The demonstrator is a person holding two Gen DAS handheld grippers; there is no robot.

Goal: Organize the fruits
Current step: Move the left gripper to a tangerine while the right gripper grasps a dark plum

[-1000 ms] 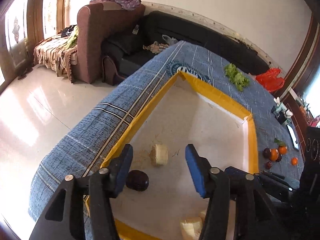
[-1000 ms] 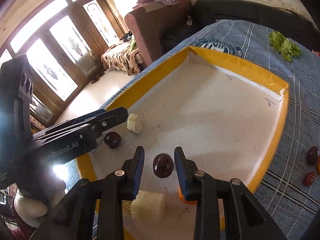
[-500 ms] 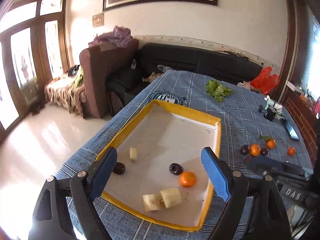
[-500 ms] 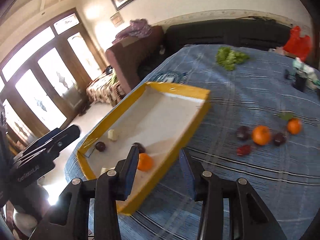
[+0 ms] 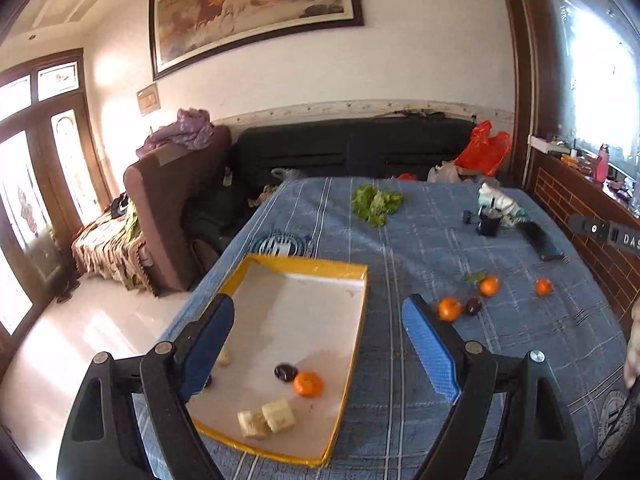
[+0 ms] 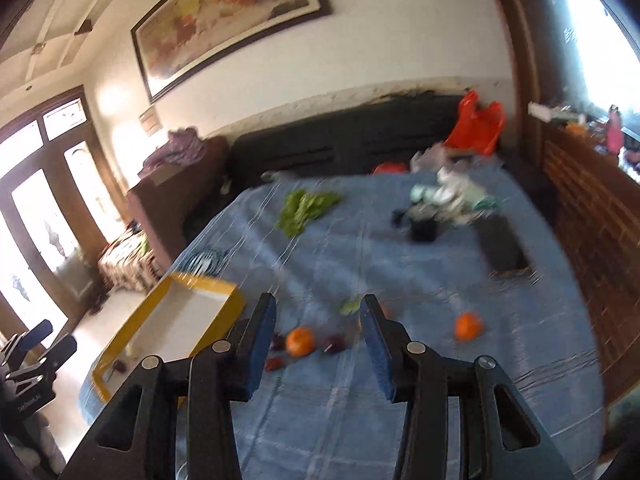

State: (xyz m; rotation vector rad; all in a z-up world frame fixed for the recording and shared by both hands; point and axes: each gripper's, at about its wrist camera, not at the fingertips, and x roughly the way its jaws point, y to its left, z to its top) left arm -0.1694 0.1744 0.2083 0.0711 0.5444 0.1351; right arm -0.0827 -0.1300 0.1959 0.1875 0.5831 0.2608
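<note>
I see a home living room, black sofa (image 5: 360, 152) against the wall, brown armchair (image 5: 176, 200), framed horse painting (image 5: 256, 12), glazed wooden doors (image 5: 40, 184), table under blue checked cloth (image 5: 420, 248).

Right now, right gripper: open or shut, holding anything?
Open and empty. The right gripper has its blue pads apart, with only the blue tablecloth and loose fruit, including an orange, visible between them.

One yellow-rimmed tray (image 5: 358, 322), four oranges (image 5: 307, 383), (image 5: 449, 308), (image 5: 489, 286), (image 5: 543, 287), three banana chunks (image 5: 279, 415), one lettuce bunch (image 5: 375, 203)
</note>
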